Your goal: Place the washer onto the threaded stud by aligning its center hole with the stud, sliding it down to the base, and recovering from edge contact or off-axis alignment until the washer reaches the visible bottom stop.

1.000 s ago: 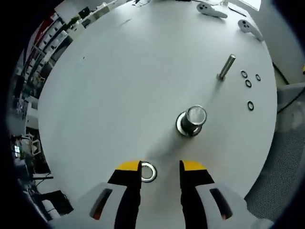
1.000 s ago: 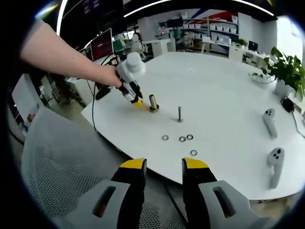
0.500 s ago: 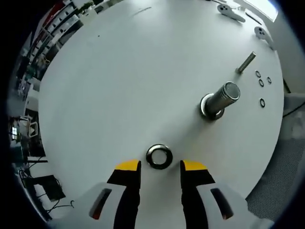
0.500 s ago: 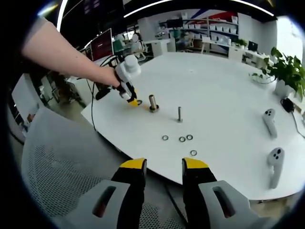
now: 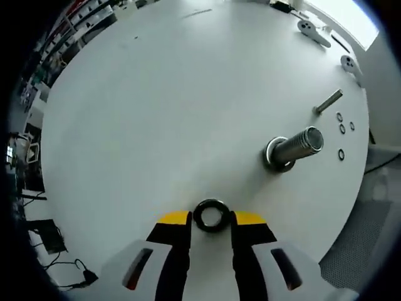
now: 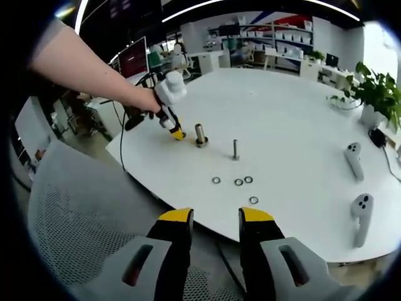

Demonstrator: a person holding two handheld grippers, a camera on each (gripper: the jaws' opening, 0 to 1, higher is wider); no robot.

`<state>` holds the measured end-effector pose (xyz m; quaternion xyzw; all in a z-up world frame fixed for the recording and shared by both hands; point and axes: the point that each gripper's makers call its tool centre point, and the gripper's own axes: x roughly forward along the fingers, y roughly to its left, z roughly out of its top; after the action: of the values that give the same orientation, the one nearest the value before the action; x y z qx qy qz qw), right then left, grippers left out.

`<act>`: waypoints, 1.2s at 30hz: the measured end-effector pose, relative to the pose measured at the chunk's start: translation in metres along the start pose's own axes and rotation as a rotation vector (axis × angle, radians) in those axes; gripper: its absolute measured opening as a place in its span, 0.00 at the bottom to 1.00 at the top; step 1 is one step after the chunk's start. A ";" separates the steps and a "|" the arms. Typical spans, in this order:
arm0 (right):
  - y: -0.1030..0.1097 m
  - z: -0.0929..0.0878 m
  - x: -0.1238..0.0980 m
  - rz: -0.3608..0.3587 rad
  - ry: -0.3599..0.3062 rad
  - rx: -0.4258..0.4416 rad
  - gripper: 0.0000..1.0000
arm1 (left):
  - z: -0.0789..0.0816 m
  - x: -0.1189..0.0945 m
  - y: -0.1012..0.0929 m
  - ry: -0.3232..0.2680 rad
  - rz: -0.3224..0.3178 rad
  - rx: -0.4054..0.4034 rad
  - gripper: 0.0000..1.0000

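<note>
The left gripper (image 5: 210, 221) has its yellow-tipped jaws drawn in on either side of a dark metal ring washer (image 5: 210, 215) lying flat on the round white table (image 5: 156, 100); whether they already pinch it cannot be told. This looks like the pickup step. Next, the washer must be lifted and its hole centred over the thick threaded metal stud (image 5: 294, 147) nearby, while the right gripper (image 6: 214, 221) hangs spread and empty off the table edge.

My left gripper (image 5: 210, 221) has black jaws capped yellow at the tips, set in a pale grey body with a dark slot on each side. The right gripper (image 6: 215, 219) looks the same. My forearm (image 6: 88, 69) is bare below a grey sleeve (image 6: 55, 26).
</note>
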<state>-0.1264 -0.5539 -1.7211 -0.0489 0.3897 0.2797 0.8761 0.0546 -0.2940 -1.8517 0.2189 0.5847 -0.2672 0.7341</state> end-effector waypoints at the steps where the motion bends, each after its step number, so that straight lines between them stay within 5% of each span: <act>1: 0.000 0.000 0.000 0.000 0.000 -0.001 0.31 | 0.000 0.000 -0.001 -0.002 0.003 0.000 0.23; 14: 0.002 -0.001 0.000 0.009 0.007 -0.015 0.31 | -0.013 -0.012 -0.056 0.026 -0.026 0.058 0.21; 17: 0.003 0.000 0.000 0.010 0.005 -0.017 0.31 | -0.014 -0.010 -0.063 0.058 -0.049 0.171 0.21; 20: 0.003 0.000 0.000 0.011 0.001 -0.018 0.31 | -0.017 -0.011 -0.075 0.065 -0.046 0.166 0.21; 29: 0.005 0.001 0.000 0.016 -0.001 -0.024 0.31 | -0.031 -0.010 -0.101 0.103 -0.058 0.231 0.24; 36: 0.005 0.002 -0.001 0.018 -0.011 -0.025 0.31 | -0.031 -0.008 -0.104 0.111 -0.062 0.238 0.34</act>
<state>-0.1284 -0.5493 -1.7183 -0.0549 0.3817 0.2929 0.8749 -0.0368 -0.3522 -1.8511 0.3006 0.5952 -0.3446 0.6608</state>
